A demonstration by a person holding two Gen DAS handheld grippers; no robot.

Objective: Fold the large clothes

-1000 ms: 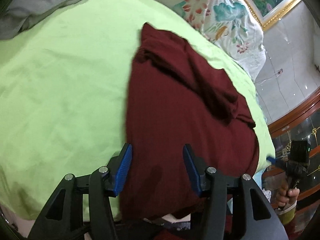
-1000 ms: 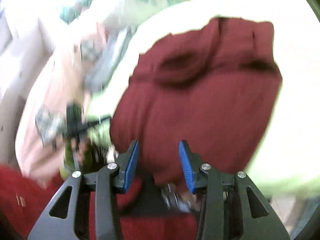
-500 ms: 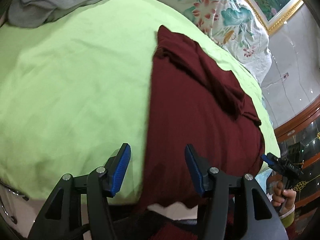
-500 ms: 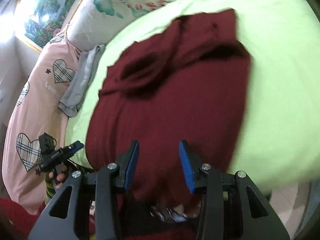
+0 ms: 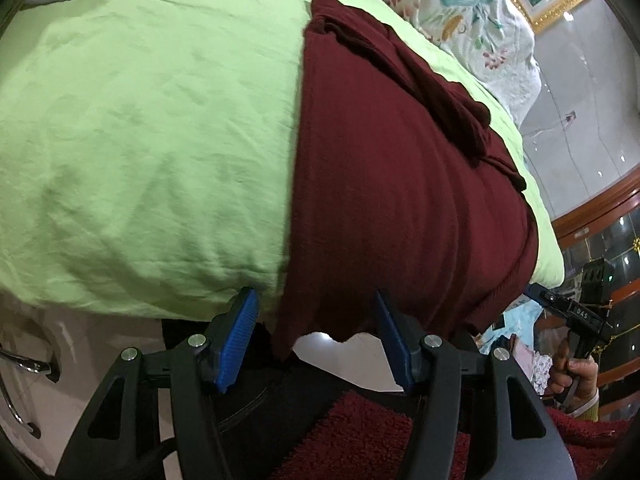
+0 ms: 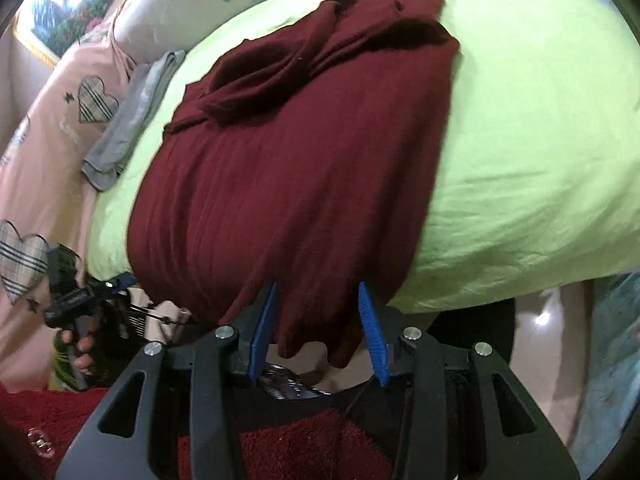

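A large dark red garment lies lengthwise on a light green bed sheet. Its sleeves are bunched at the far end and its hem hangs over the near edge of the bed. My left gripper is at the hem's left corner; its jaws are opening, with the hanging hem between them and the pads clear of it. My right gripper stands open at the hem's right corner, cloth hanging between its blue pads without being pinched. Each gripper also shows in the other's view, held by a hand.
A grey folded cloth lies at the far side of the bed beside a pink quilt with plaid hearts. A floral pillow and a framed picture are at the head. A wooden cabinet stands to the right, with glossy floor below the bed edge.
Both grippers have sunk toward the bed's near edge, so the hanging hem now sits between their jaws. The left jaws stand a little wider.
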